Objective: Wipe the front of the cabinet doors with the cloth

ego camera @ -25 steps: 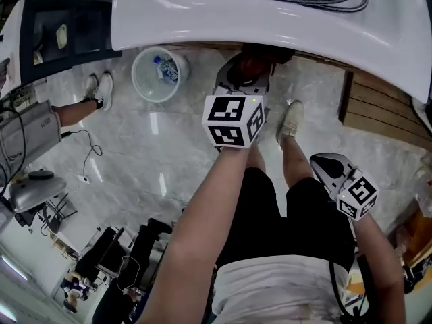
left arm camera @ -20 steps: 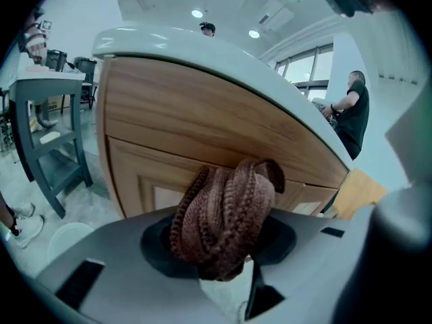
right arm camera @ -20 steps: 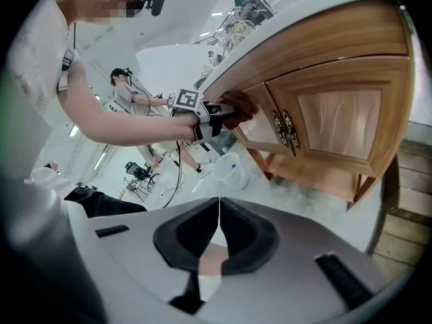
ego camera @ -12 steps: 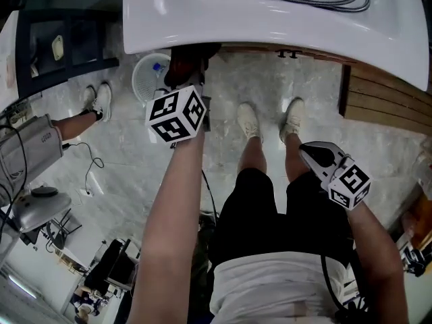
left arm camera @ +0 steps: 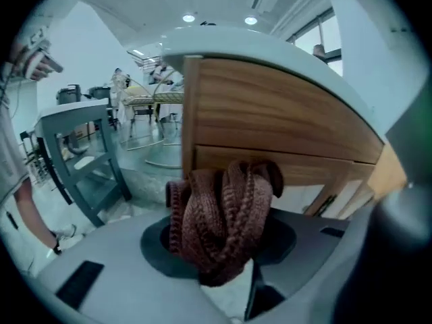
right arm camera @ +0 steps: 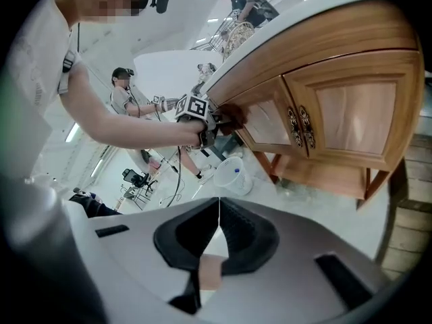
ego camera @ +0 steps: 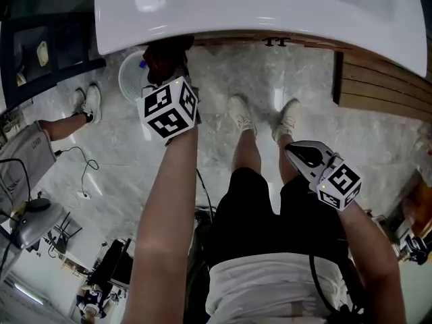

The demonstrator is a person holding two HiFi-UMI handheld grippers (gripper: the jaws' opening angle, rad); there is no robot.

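Observation:
A dark red knitted cloth (left arm camera: 223,221) is bunched in my left gripper (left arm camera: 219,252), which is shut on it. The cloth presses against the left end of the wooden cabinet (left arm camera: 270,120), just under the white countertop. In the head view, the left gripper (ego camera: 169,106) reaches under the counter edge with the cloth (ego camera: 165,56) ahead of it. The right gripper view shows the cloth (right arm camera: 233,117) touching the cabinet's left part, and the two panelled doors (right arm camera: 351,113) with metal handles (right arm camera: 300,127). My right gripper (right arm camera: 217,228) is shut and empty, held back by my right thigh (ego camera: 300,152).
A white countertop (ego camera: 270,12) overhangs the cabinet. A white bucket (ego camera: 131,79) stands on the marble floor left of the cloth. Wooden planks (ego camera: 378,79) lie at the right. Another person's feet (ego camera: 81,103) and a grey table (left arm camera: 81,133) are at the left.
My left gripper has carried the cloth leftwards along the cabinet front, from the middle to its left end. The right gripper has hardly moved.

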